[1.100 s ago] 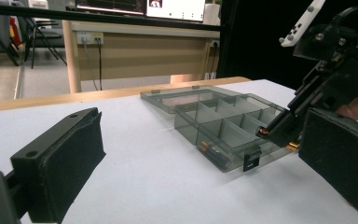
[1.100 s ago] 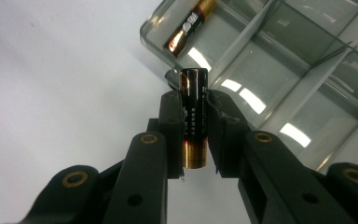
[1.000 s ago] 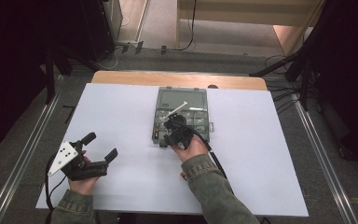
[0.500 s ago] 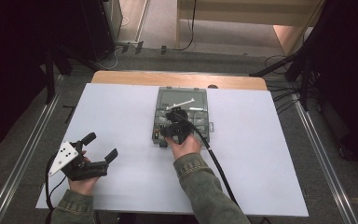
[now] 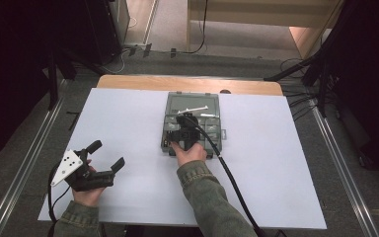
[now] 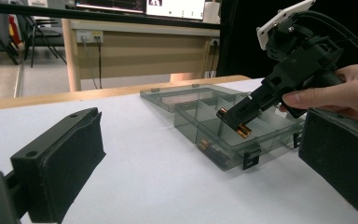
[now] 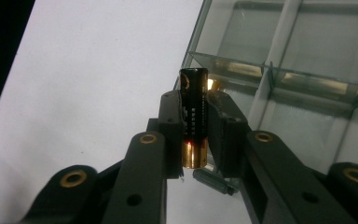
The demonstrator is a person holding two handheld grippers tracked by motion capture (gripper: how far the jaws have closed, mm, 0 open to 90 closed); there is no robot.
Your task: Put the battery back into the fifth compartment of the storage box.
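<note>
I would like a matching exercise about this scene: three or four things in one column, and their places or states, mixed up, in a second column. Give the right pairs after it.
Things
1. left gripper
2. right gripper
3. battery
4. organizer box

States
A. lid open, lying flat on the table
B. open, holding nothing, off to the side
C. clamped between two jaws
D. shut, held above the box's compartments

Pairs: 1-B, 2-D, 3-C, 4-A

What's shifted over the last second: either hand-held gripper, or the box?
Little. The right hand-held gripper, shut on a battery, has edged slightly towards the near-left part of the compartment box, with the forearm swinging left. The left hand-held gripper stays open, resting on the table; the box hasn't moved.
</note>
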